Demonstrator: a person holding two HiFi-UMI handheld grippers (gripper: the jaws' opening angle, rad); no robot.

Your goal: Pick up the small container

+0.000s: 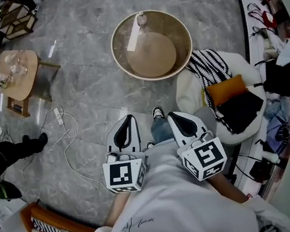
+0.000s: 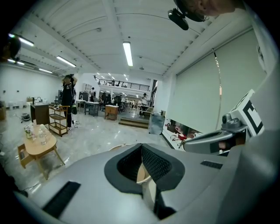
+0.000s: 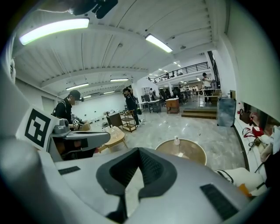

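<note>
Well beyond the left gripper [image 1: 128, 119] and right gripper [image 1: 174, 116] (both pressed together) stands the small container [image 1: 141, 18]

Grey marble floor [image 1: 83, 35], round wooden desk [image 1: 122, 40] ahead, small side table [image 1: 28, 76] far left, white armchair [image 1: 188, 95] right, strip lights [image 2: 127, 53] overhead.

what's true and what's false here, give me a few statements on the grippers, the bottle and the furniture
1. The bottle stands on the round table. True.
2. The right gripper holds the bottle. False: it is shut on nothing, short of the table.
3. The left gripper is shut and empty. True.
4. The armchair is left of the round table. False: in the head view it is at the table's lower right.
</note>
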